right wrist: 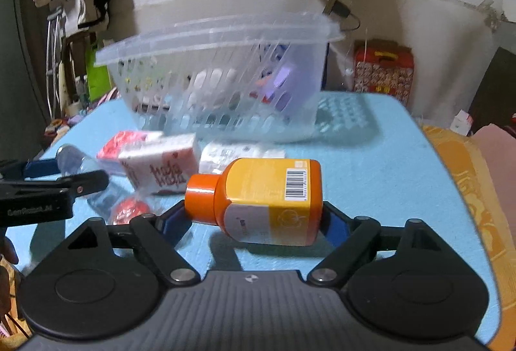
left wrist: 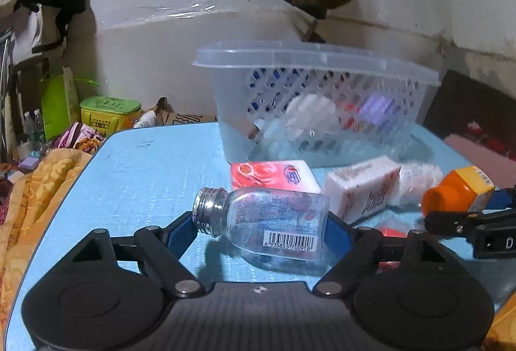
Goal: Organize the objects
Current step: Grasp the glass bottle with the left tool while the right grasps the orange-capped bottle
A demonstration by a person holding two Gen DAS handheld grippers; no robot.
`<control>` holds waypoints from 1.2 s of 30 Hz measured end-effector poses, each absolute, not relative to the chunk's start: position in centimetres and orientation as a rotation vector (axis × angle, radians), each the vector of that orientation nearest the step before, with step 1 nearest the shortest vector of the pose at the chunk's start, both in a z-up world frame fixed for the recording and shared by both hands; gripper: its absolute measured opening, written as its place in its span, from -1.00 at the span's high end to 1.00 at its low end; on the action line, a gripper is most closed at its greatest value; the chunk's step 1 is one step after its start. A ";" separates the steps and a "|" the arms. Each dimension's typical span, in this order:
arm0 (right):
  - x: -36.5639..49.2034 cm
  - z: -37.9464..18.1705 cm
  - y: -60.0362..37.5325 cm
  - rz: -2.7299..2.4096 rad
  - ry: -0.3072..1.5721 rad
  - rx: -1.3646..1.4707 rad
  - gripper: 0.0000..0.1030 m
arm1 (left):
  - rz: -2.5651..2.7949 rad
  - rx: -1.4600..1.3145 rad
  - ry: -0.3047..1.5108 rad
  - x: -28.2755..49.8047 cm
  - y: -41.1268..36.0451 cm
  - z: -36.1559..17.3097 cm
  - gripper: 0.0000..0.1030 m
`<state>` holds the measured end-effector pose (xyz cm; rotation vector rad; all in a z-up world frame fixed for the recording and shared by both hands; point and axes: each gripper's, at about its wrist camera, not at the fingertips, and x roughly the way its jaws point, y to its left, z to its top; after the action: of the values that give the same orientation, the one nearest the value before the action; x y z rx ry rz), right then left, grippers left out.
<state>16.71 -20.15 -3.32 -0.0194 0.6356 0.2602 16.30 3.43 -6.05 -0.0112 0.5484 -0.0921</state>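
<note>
The clear glass bottle (left wrist: pixel 267 220), with its bare metal screw neck and a barcode label, lies crosswise between the fingers of the left gripper (left wrist: pixel 261 230), neck against the left blue pad and base against the right one, so the jaws are closed onto its two ends; a shadow beneath it on the blue table (left wrist: pixel 135 177) suggests it is raised off the surface. The orange-capped yellow bottle (right wrist: pixel 262 201) sits the same way in the right gripper (right wrist: pixel 258 222), cap toward the left pad, base against the right pad, jaws clamped on it lengthwise, its barcode facing up. Taking the translucent slotted basket (left wrist: pixel 309 106) as the landmark: both bottles are in front of it, the glass one toward its left end and the yellow one toward its right. Between the bottles and the basket lie a red-and-white tissue pack (left wrist: pixel 274 175), a white-and-pink tissue pack (left wrist: pixel 361 186) propped at a tilt, and a clear-wrapped bundle (left wrist: pixel 419 177) just beside it. Inside the basket a white round item and a purple item show through the slots. Left of the basket, off the table, stands a green-lidded yellow tub (left wrist: pixel 109 112).
</note>
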 end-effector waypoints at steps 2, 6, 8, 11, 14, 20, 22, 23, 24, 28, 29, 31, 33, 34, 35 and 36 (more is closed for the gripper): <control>16.7 -2.8 -20.6 0.262 0.625 -0.004 -0.67 | -0.084 -0.023 0.542 16.0 3.7 -5.8 -0.65; 16.3 -1.6 -21.2 0.265 0.588 0.023 -0.67 | -0.082 -0.051 0.519 15.4 3.7 -4.8 -0.65; 16.2 -1.1 -21.5 0.266 0.565 0.032 -0.67 | -0.093 -0.054 0.497 15.0 3.5 -4.2 -0.65; 15.8 -0.6 -21.9 0.266 0.546 0.039 -0.67 | -0.113 -0.028 0.468 14.3 2.5 -3.5 -0.65; 15.5 -0.5 -22.4 0.263 0.541 0.035 -0.67 | -0.139 0.000 0.447 13.8 1.7 -3.2 -0.65; 14.0 -0.5 -22.8 0.264 0.489 -0.025 -0.67 | -0.144 0.069 0.366 12.0 0.4 -1.8 -0.65; 13.7 -0.5 -23.1 0.272 0.489 -0.031 -0.67 | -0.149 0.074 0.351 11.5 0.2 -1.3 -0.65; 13.5 -0.5 -23.3 0.280 0.490 -0.028 -0.67 | -0.151 0.076 0.348 11.4 0.1 -1.0 -0.65; 13.2 -0.4 -23.4 0.288 0.490 -0.025 -0.67 | -0.153 0.078 0.346 11.2 0.0 -0.8 -0.65; 12.3 -0.1 -23.6 0.309 0.474 -0.028 -0.67 | -0.155 0.081 0.337 11.1 -0.2 -0.4 -0.65; 12.0 0.0 -23.6 0.314 0.471 -0.029 -0.67 | -0.155 0.077 0.337 11.1 -0.1 -0.4 -0.65; 11.5 0.2 -23.8 0.323 0.463 -0.032 -0.67 | -0.152 0.074 0.334 11.1 0.0 -0.2 -0.65; 10.9 0.2 -23.9 0.331 0.460 -0.033 -0.67 | -0.144 0.079 0.326 11.0 0.0 -0.1 -0.65; 10.7 0.1 -24.0 0.335 0.461 -0.035 -0.67 | -0.136 0.083 0.323 10.9 0.0 -0.1 -0.65; 10.5 0.0 -24.1 0.340 0.464 -0.041 -0.67 | -0.131 0.089 0.323 10.8 0.0 -0.1 -0.65; 10.3 -0.2 -24.2 0.345 0.469 -0.045 -0.67 | -0.129 0.091 0.325 10.8 0.0 -0.1 -0.65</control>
<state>10.33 -24.19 -0.17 -0.0452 0.4690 0.3451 10.82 0.00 -0.14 0.0910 0.3245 -0.1295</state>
